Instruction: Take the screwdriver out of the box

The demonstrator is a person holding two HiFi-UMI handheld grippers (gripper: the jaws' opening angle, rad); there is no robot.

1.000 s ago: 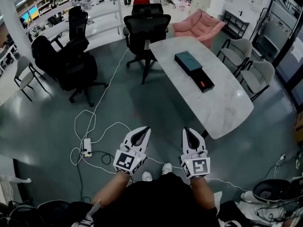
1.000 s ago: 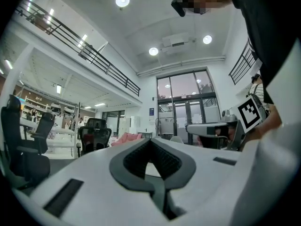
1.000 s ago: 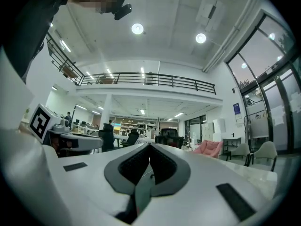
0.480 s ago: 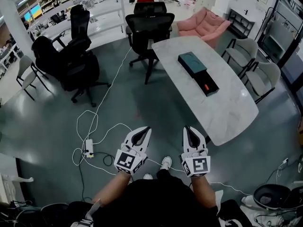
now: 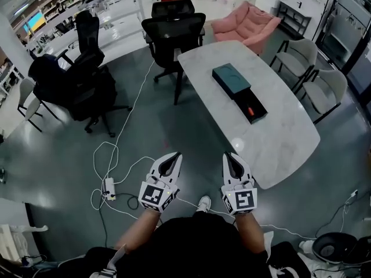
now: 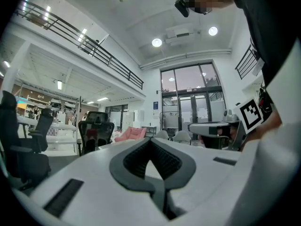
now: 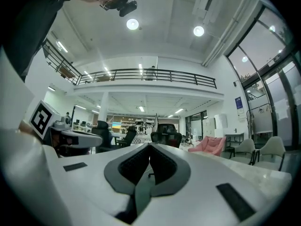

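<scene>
On the white marble table (image 5: 272,138) lies a long dark box (image 5: 239,92): a teal lid at its far end and an open black tray with a small red-orange piece (image 5: 250,110) at its near end. The screwdriver itself is too small to make out. My left gripper (image 5: 174,157) and right gripper (image 5: 228,156) hover over the floor, well short of the table's near end. Both point level with tips touching and nothing between them. The left gripper (image 6: 150,140) and the right gripper (image 7: 149,146) show tips together in their own views.
Black office chairs (image 5: 172,38) stand at the table's far end and to the left (image 5: 81,83). Grey chairs (image 5: 322,91) line the table's right side, a pink armchair (image 5: 246,21) sits behind. White cables and a power strip (image 5: 108,187) lie on the floor to my left.
Both grippers and I have moved forward toward the table. The table and box now sit nearer and lower in the head view. The jaws stayed shut.
</scene>
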